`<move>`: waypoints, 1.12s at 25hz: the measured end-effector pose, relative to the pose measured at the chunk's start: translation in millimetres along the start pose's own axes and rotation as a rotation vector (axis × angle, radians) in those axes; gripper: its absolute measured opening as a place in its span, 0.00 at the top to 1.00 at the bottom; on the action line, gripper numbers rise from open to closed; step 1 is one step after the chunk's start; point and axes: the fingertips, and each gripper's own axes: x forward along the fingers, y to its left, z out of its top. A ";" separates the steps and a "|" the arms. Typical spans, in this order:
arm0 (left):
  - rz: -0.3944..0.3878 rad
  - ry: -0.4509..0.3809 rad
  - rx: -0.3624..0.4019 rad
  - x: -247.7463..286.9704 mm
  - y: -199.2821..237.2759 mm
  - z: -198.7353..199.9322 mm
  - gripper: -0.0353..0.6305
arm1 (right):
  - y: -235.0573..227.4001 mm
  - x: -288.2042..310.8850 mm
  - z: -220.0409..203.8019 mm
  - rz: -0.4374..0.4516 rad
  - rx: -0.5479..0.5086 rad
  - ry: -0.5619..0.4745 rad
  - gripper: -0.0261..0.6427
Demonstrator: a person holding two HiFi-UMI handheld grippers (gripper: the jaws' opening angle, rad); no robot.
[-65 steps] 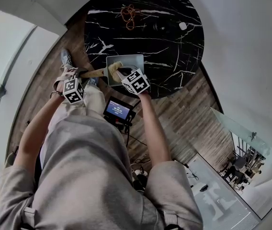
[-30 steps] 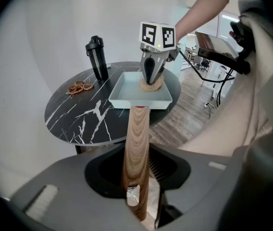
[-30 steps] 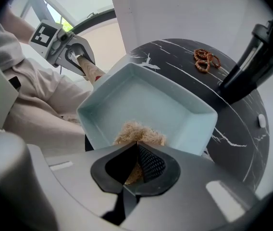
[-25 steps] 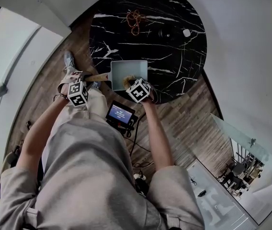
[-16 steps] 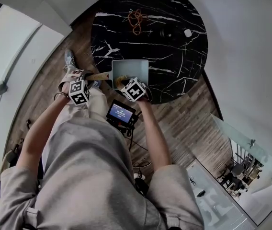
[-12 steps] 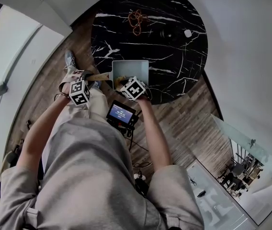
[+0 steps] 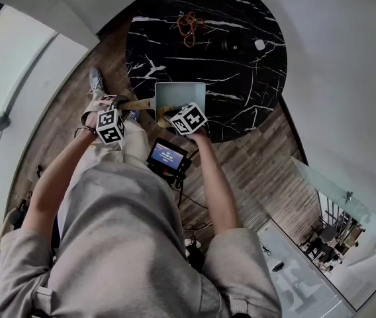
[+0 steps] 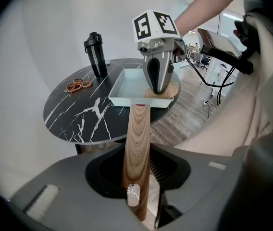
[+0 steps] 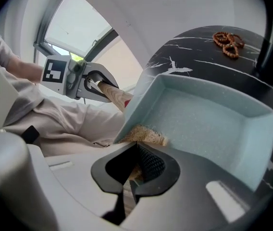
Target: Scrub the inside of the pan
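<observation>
A square pale blue pan (image 7: 181, 91) with a wooden handle (image 7: 135, 104) rests on the near part of a round black marble table (image 7: 241, 18). My left gripper (image 7: 123, 108) is shut on the handle (image 8: 137, 143), which runs between its jaws in the left gripper view. Shut on a tan scrub pad (image 9: 146, 134), my right gripper (image 7: 169, 115) presses it into the pan's (image 9: 208, 124) near corner on the handle side. In the left gripper view the right gripper (image 8: 158, 76) points down into the pan (image 8: 129, 88) over the pad (image 8: 169, 91).
A black bottle (image 8: 94, 54) and a string of brown beads (image 8: 79, 84) sit on the table's far side, with a small white object (image 7: 259, 44) beside them. A device with a lit screen (image 7: 166, 154) hangs at the person's waist. Wooden floor surrounds the table.
The right gripper has slid the scrub pad back and forth a little along the pan's near side. The left gripper has kept still on the handle.
</observation>
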 end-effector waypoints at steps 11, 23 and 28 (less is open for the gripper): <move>-0.005 -0.003 -0.006 0.5 -2.3 0.1 0.76 | 0.3 -46.3 9.1 0.085 0.087 -0.190 0.93; 0.007 -0.012 0.015 -0.2 -2.3 1.9 0.76 | -92.0 -94.2 18.1 -0.544 -0.799 0.284 0.93; 0.017 -0.015 0.014 1.3 -2.6 0.5 0.76 | -115.4 -84.5 17.1 -0.560 -0.885 0.422 0.93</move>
